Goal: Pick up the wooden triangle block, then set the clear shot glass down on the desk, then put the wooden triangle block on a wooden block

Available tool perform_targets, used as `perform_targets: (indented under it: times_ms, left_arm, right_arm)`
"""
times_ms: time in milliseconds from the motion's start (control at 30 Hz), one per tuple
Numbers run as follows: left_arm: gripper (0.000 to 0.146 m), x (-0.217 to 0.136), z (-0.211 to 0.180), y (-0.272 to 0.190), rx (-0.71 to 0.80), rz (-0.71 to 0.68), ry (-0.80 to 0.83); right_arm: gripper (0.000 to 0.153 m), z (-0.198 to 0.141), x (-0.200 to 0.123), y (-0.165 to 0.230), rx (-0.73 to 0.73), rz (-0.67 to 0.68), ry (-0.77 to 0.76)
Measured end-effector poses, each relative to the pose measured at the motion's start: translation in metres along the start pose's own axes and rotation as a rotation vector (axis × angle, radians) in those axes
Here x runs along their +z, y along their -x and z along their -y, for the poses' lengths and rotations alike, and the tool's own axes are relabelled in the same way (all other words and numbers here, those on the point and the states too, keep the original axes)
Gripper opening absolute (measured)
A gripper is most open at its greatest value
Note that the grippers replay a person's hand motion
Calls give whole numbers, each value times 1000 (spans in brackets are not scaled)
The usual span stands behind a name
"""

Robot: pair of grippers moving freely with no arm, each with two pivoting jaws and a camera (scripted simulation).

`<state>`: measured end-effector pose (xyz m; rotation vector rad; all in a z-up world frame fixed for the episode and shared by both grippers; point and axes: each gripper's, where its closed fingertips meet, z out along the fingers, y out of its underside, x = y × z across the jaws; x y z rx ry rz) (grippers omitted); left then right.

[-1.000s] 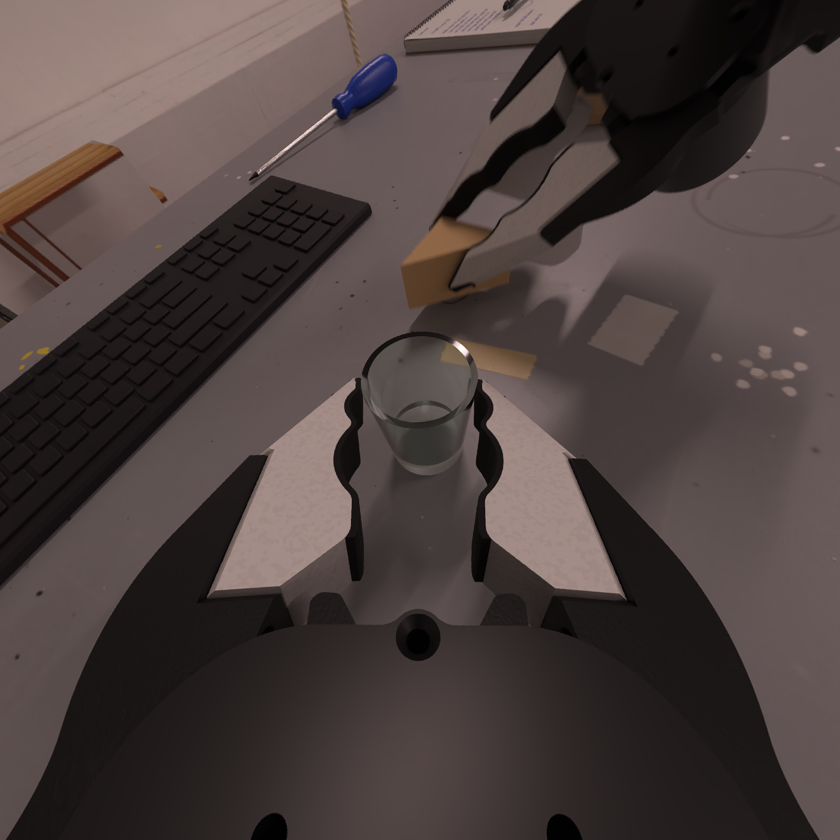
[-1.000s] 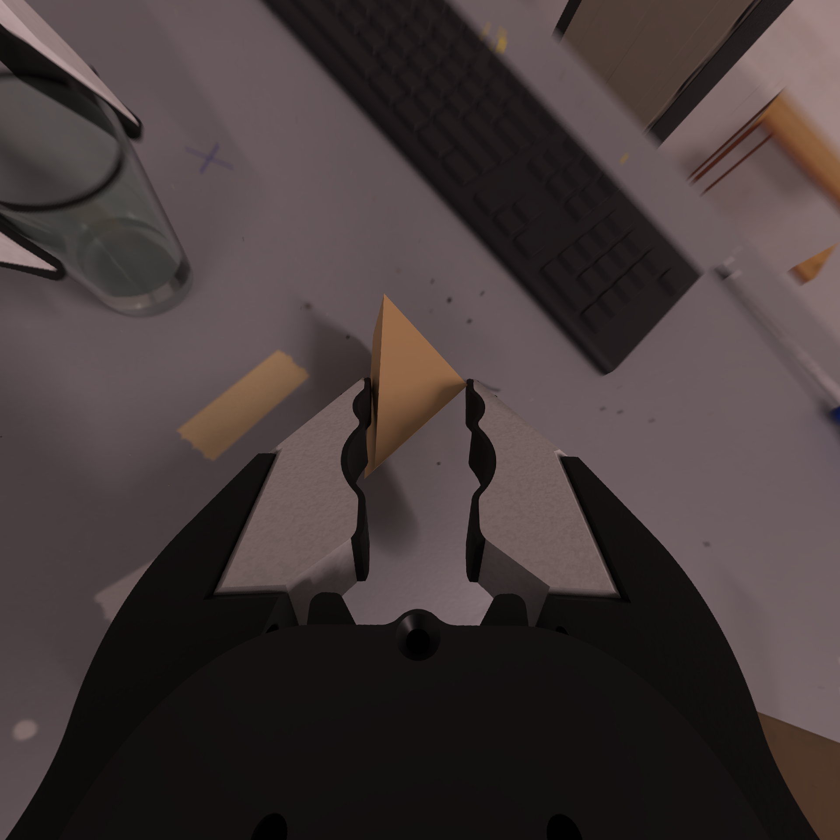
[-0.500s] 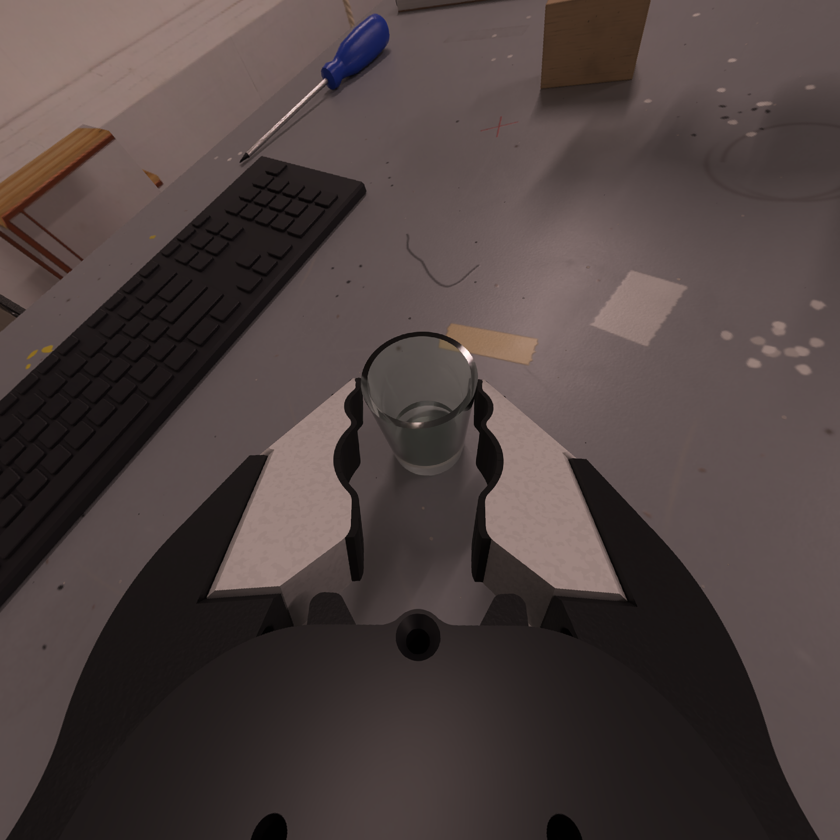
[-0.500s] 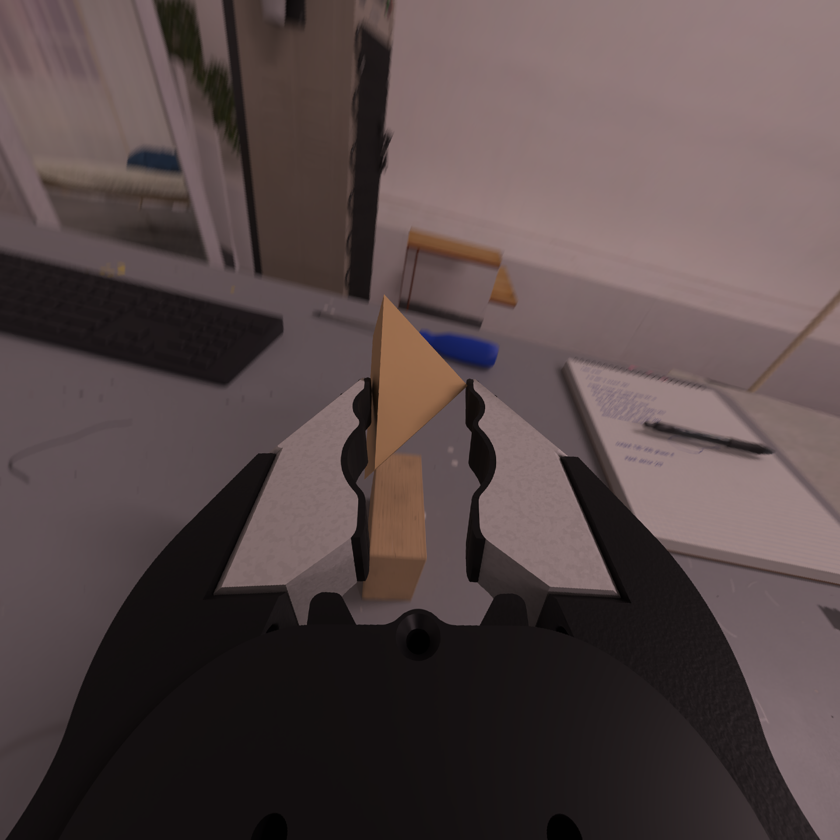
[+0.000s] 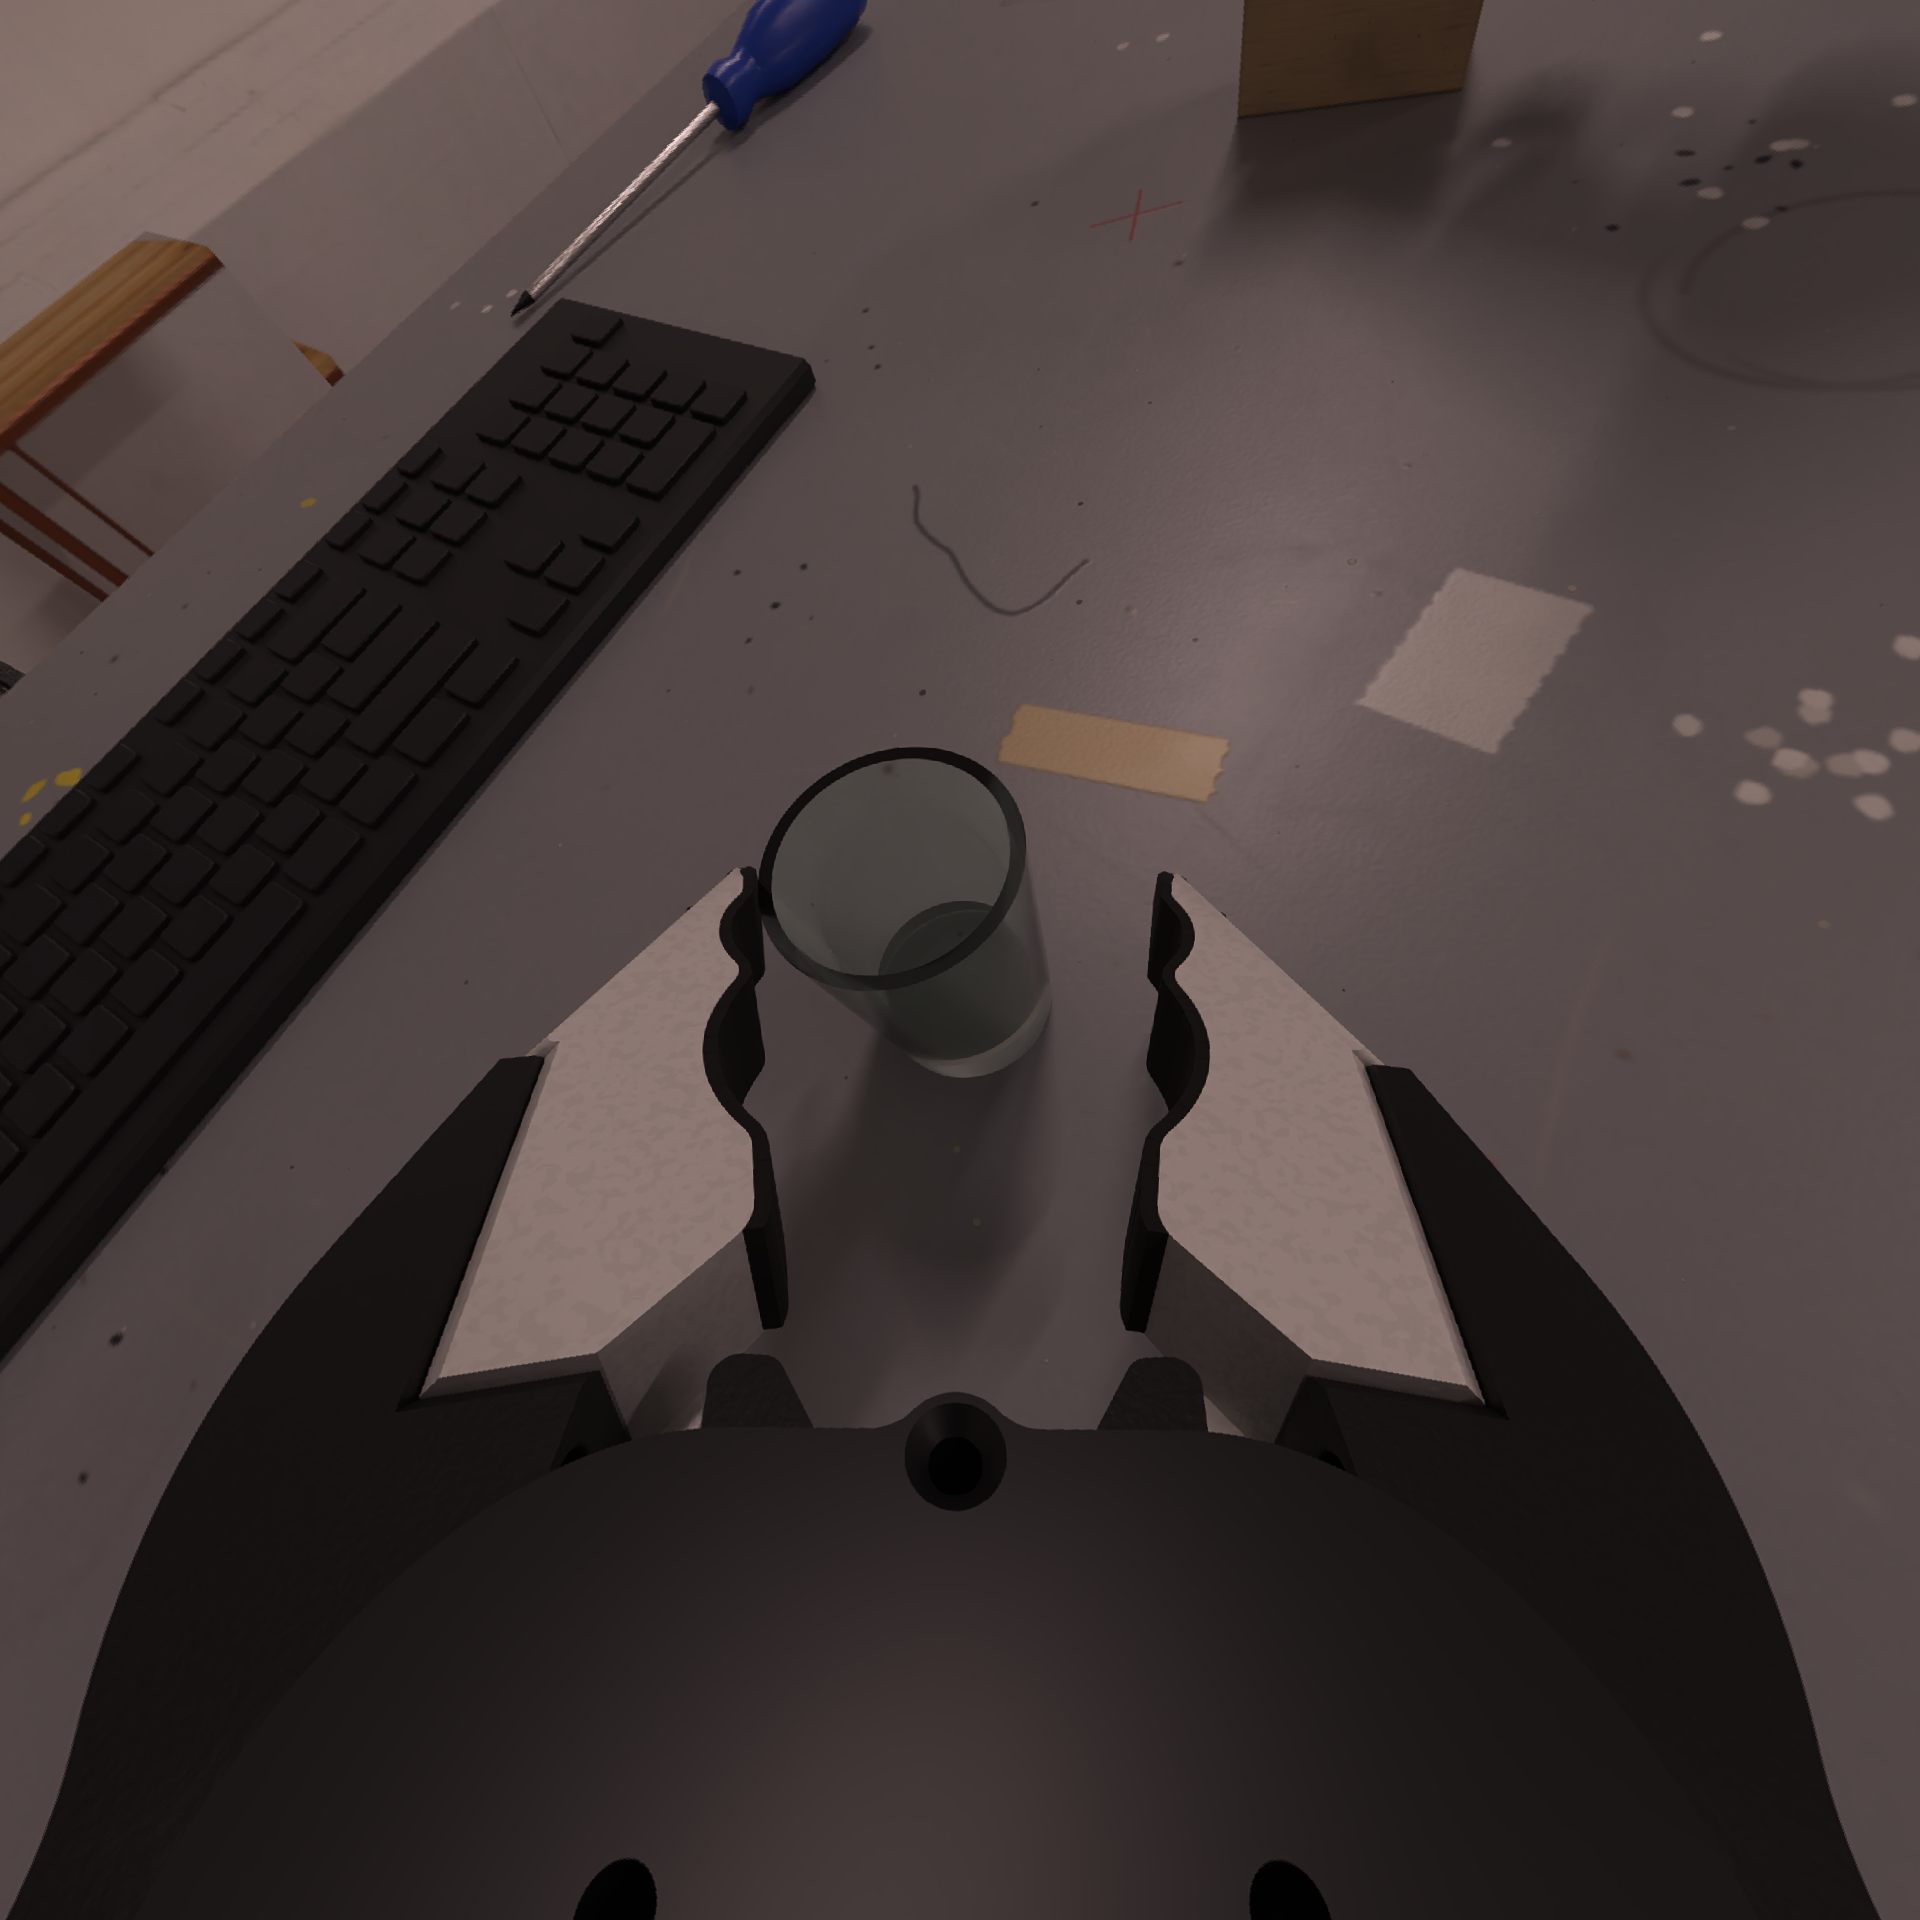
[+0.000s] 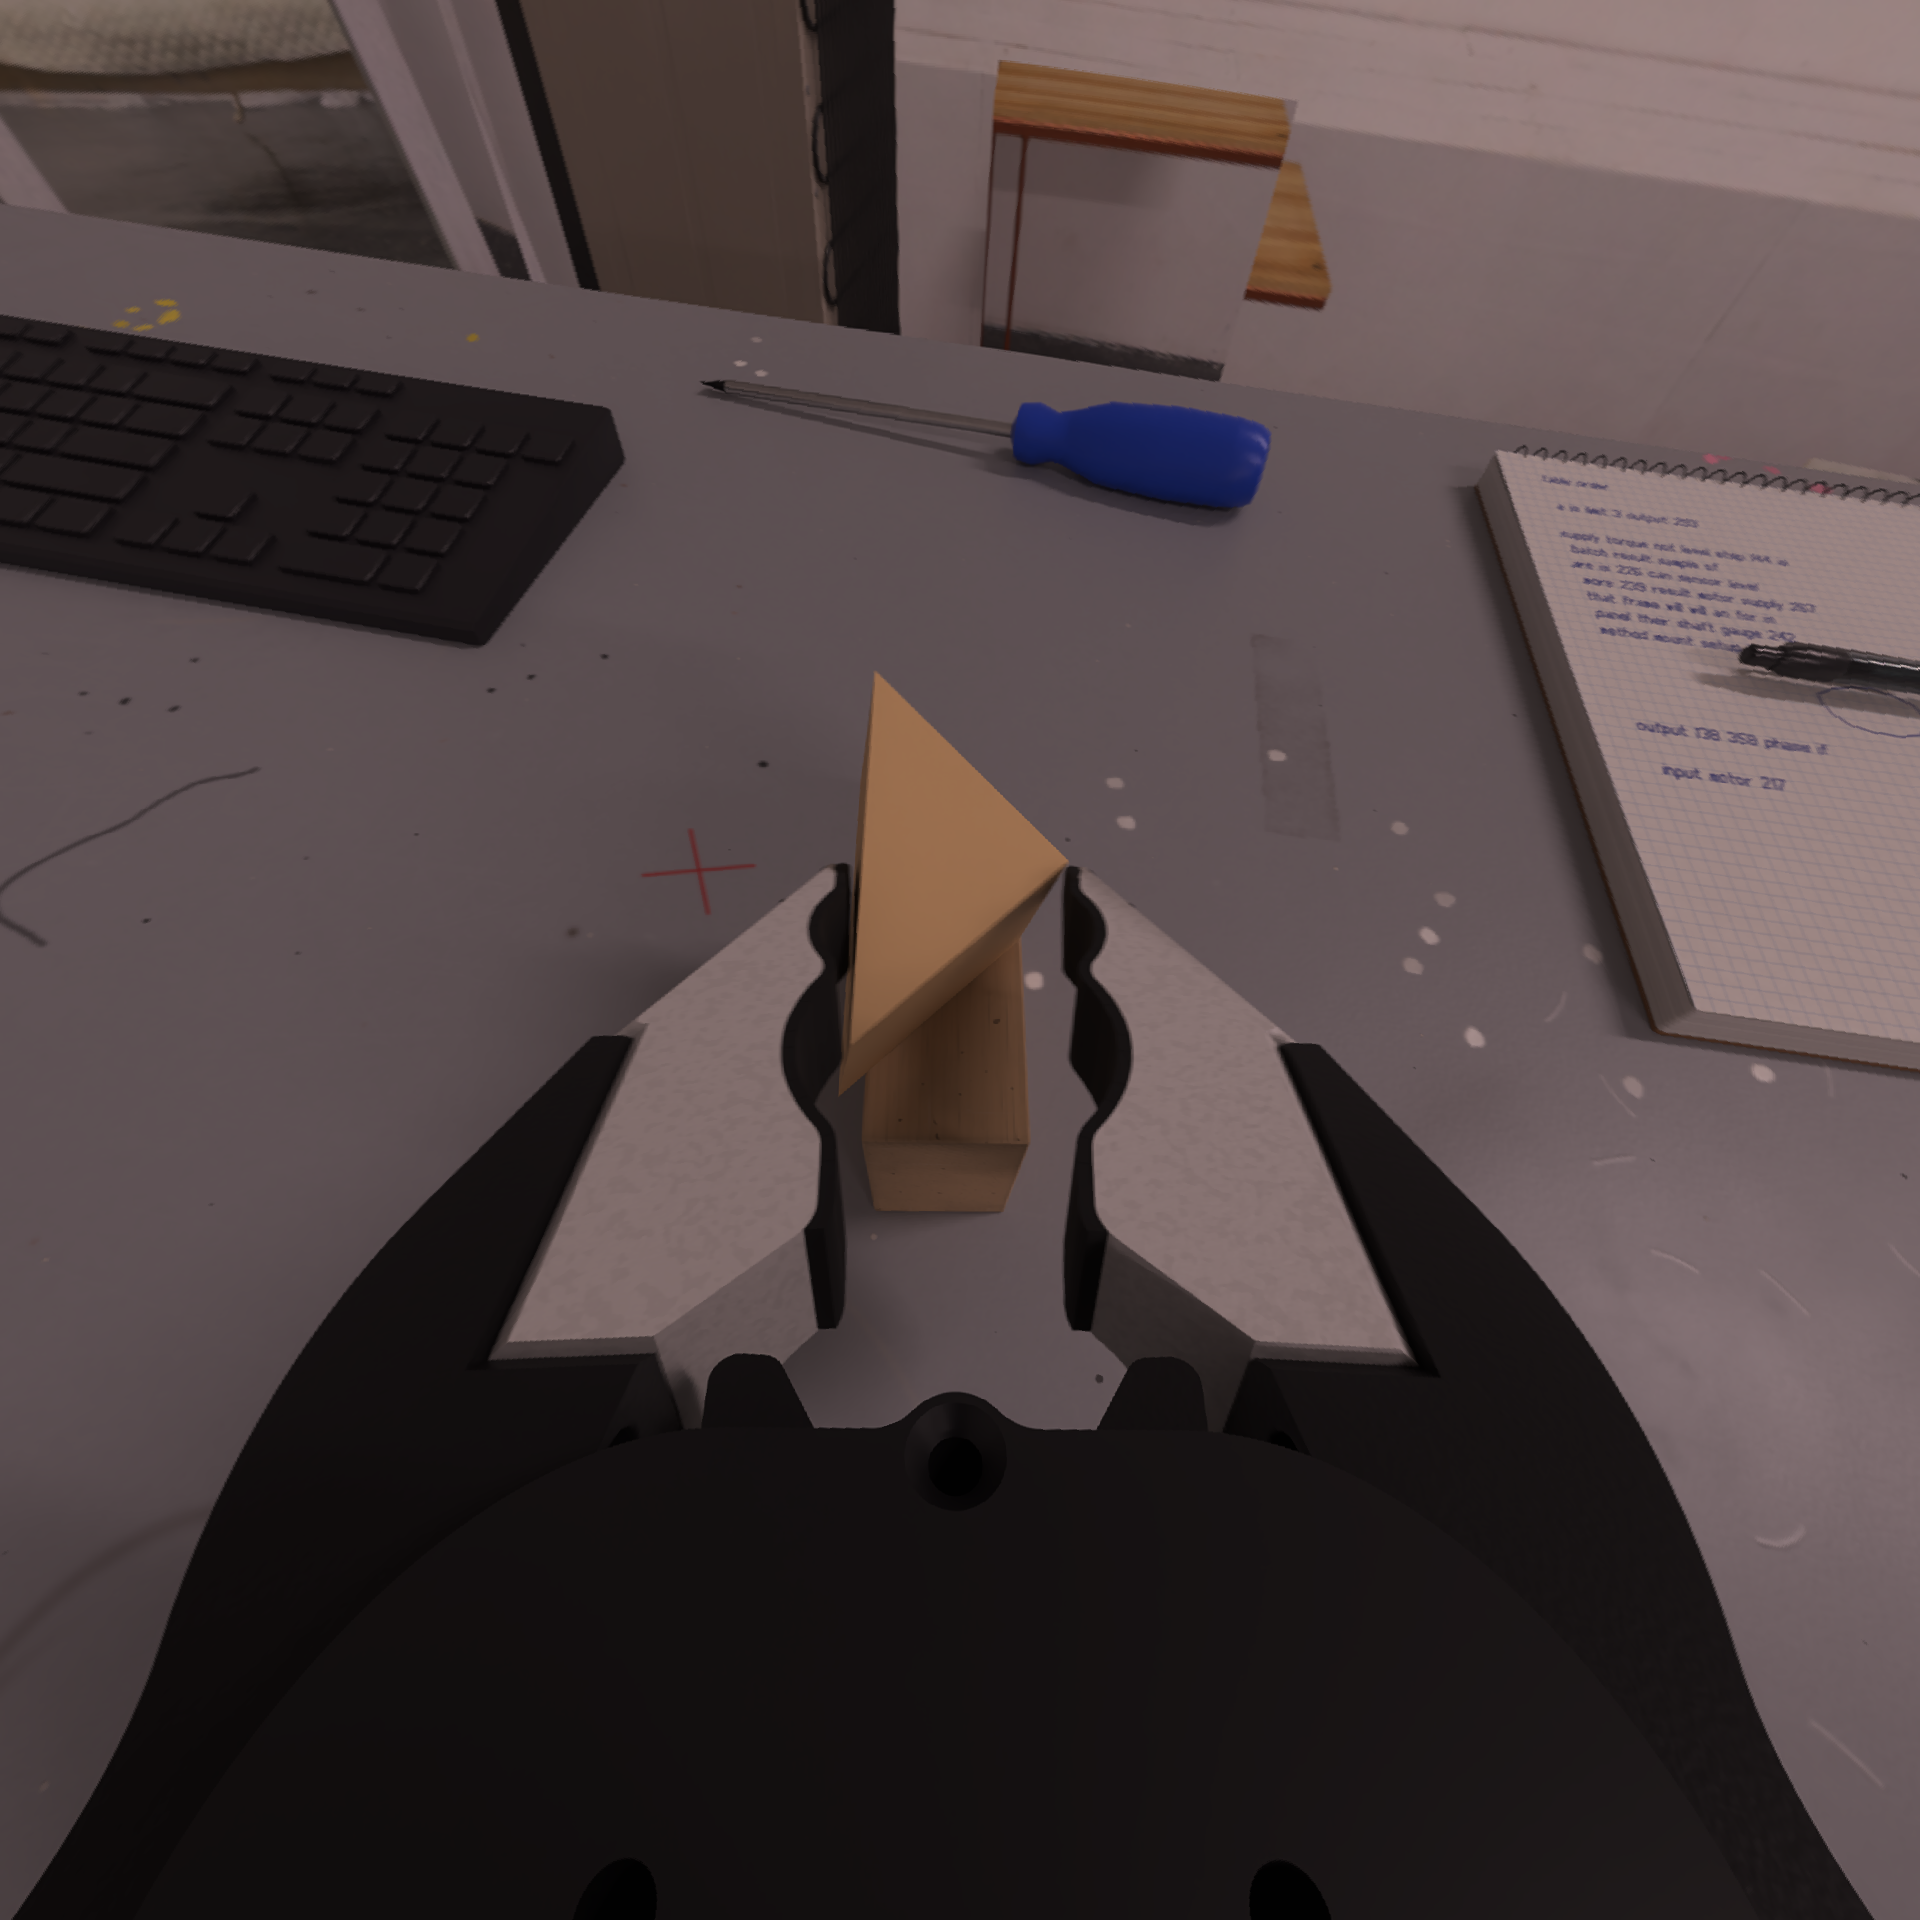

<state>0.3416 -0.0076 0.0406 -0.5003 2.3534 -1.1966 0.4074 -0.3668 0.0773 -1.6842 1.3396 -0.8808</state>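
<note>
In the left wrist view the clear shot glass (image 5: 914,935) sits between the fingers of my open left gripper (image 5: 956,883). It leans left, its rim against the left fingertip (image 5: 743,935) and clear of the right one. Its base looks to rest on the grey desk (image 5: 1299,987). In the right wrist view my right gripper (image 6: 956,873) is shut on the wooden triangle block (image 6: 935,883), point up. It holds it just above an upright rectangular wooden block (image 6: 945,1132) on the desk. That block also shows far ahead in the left wrist view (image 5: 1351,52).
A black keyboard (image 5: 343,665) lies to the left, also in the right wrist view (image 6: 260,488). A blue-handled screwdriver (image 6: 1132,452) lies beyond the block. A spiral notebook (image 6: 1745,748) with a black pen (image 6: 1829,665) lies at the right. Tape patches (image 5: 1117,748) are stuck to the desk.
My left gripper has opened and let go of the shot glass, which now leans left. My right gripper has tilted down and come closer over the wooden block with the triangle.
</note>
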Motion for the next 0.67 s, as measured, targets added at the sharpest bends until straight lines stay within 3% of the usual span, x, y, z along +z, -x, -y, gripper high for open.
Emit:
perform_targets:
  times_ms: [100, 200, 333, 433, 533, 600, 667]
  left_arm:
    - [75, -1, 1, 1, -4, 1, -8]
    - [75, -2, 2, 2, -19, 4, -23]
    - [75, -8, 8, 9, -71, 14, -78]
    - [75, -15, 17, 14, -144, -9, -164]
    - [71, -26, 28, 17, -232, -66, -286]
    - [66, -33, 33, 20, -289, -95, -354]
    - [61, -39, 36, 26, -346, -103, -405]
  right_arm:
    - [65, -2, 0, -4, -14, -32, 0]
    - [68, 5, -7, -13, -57, -119, -22]
    - [65, 43, -38, -5, -128, -206, -245]
    - [59, 73, -62, 61, -263, -1, -484]
    - [46, 74, -76, 157, -437, 312, -595]
    - [46, 58, -71, 218, -497, 524, -532]
    - [50, 40, -53, 260, -514, 606, -392]
